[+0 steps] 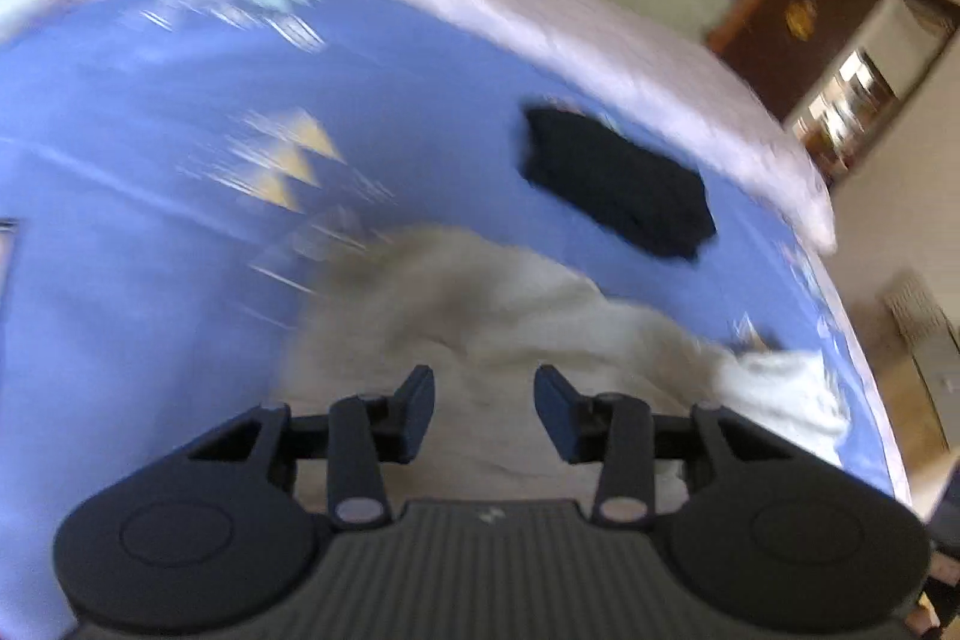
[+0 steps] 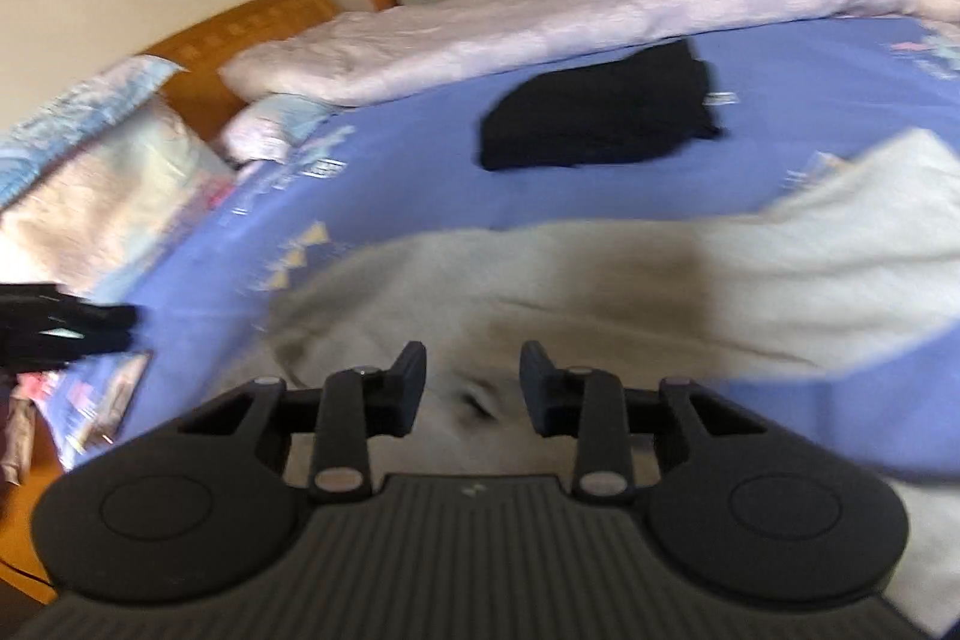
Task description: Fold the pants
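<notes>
Lying across most of both views: blue printed bedsheet (image 1: 150, 112), smooth and flat, with small yellow triangle motifs smeared by motion blur. Running along its far edge: pale lilac quilt (image 2: 600, 10), puffy and rumpled, rolled into a long ridge. Sprawling on the sheet right below both tools: cream pants (image 2: 600, 274), soft matte cloth, crumpled into loose folds, outline hard to make out and cut off at the lower frame edges. Sitting flat beyond them, well apart: black folded garment (image 1: 618, 178), a neat dark rectangle, kind not telling. Showing at the head end: pale patterned pillow (image 2: 102, 196), heavily blurred. Hovering over the pants: left gripper (image 1: 483, 412), jaws standing apart, nothing between the pads; right gripper (image 2: 473, 388), jaws likewise apart, gripping nothing.
</notes>
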Available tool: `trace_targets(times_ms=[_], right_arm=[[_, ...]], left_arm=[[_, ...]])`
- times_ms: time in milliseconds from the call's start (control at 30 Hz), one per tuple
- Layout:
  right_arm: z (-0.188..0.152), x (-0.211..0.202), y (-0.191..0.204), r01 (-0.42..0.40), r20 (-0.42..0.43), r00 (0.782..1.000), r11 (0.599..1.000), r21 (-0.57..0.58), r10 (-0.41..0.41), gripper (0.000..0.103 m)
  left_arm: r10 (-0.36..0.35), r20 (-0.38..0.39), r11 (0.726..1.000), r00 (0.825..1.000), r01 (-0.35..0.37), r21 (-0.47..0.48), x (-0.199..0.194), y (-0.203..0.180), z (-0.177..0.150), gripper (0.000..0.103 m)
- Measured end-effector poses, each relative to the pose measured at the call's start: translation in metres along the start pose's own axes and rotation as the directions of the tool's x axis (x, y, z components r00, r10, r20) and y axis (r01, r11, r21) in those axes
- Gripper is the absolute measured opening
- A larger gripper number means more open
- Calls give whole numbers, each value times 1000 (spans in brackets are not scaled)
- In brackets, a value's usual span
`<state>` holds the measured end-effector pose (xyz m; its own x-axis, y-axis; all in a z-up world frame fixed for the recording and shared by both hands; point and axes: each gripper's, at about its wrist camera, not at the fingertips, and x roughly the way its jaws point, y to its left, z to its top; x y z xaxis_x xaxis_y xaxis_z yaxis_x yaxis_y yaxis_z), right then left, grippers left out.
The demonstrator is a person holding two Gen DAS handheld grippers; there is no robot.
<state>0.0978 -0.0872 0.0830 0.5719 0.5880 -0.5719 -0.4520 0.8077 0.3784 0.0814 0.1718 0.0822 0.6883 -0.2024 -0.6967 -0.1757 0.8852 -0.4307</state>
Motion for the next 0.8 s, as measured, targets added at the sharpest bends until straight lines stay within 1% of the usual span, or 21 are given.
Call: trace_targets(times_ms=[67, 100, 133, 167, 200, 233, 300, 367, 400, 467, 533, 567, 633, 700, 733, 767, 800], right_arm=[[-2, 24, -2, -20, -46, 999, 999, 31, 22, 37], [-7, 36, -7, -18, -84, 996, 998, 59, 23, 37], [-15, 46, -14, 1, -129, 992, 996, 86, 11, 37], [-25, 57, -21, 41, -191, 981, 994, 100, -21, 37], [-37, 60, -29, 55, -195, 980, 994, 98, -35, 28], [-42, 55, -33, 27, -154, 988, 995, 98, -12, 27], [-43, 45, -41, 6, -159, 987, 991, 137, 16, 26], [-39, 35, -42, 16, -160, 987, 989, 145, 7, 30], [-37, 26, -40, 23, -132, 991, 991, 129, -5, 32], [-38, 7, -42, 32, -83, 996, 993, 110, -23, 33], [-41, -11, -52, 29, -55, 998, 990, 136, -21, 34], [-45, -19, -58, 24, -46, 999, 987, 162, -16, 34], [-53, -29, -69, 36, -48, 998, 980, 195, -27, 35], [-63, -25, -80, 103, -86, 993, 972, 213, -87, 35], [-69, -22, -89, 147, -125, 985, 961, 236, -120, 33], [-72, -22, -95, 133, -117, 988, 954, 269, -105, 30], [-72, -26, -102, 106, -105, 991, 942, 317, -77, 30]], left_arm=[[71, -46, 997, 996, -69, 44, 31, -7, -6, 37], [113, -80, 992, 990, -109, 56, 47, -7, -13, 37], [151, -126, 988, 980, -145, 56, 63, -2, -21, 36], [169, -171, 986, 971, -163, 45, 76, 5, -28, 29], [168, -130, 985, 977, -163, 50, 74, 7, -33, 28], [163, -104, 985, 981, -155, 80, 71, 6, -37, 28], [174, -93, 980, 980, -163, 116, 66, 2, -40, 29], [165, -99, 983, 981, -156, 97, 57, 0, -40, 30], [151, -84, 986, 985, -143, 85, 50, 0, -40, 31], [120, -24, 989, 992, -118, 89, 31, -7, -41, 35], [94, 22, 990, 995, -96, 106, 14, -13, -45, 40], [80, 30, 990, 996, -83, 115, 10, -15, -48, 43], [79, 20, 987, 997, -81, 139, 14, -17, -55, 46], [123, -27, 981, 992, -118, 152, 30, -14, -64, 46], [142, -52, 980, 988, -134, 147, 36, -11, -69, 46], [158, -70, 979, 985, -147, 139, 45, -6, -74, 44], [148, -30, 978, 988, -142, 154, 44, -4, -80, 45]])
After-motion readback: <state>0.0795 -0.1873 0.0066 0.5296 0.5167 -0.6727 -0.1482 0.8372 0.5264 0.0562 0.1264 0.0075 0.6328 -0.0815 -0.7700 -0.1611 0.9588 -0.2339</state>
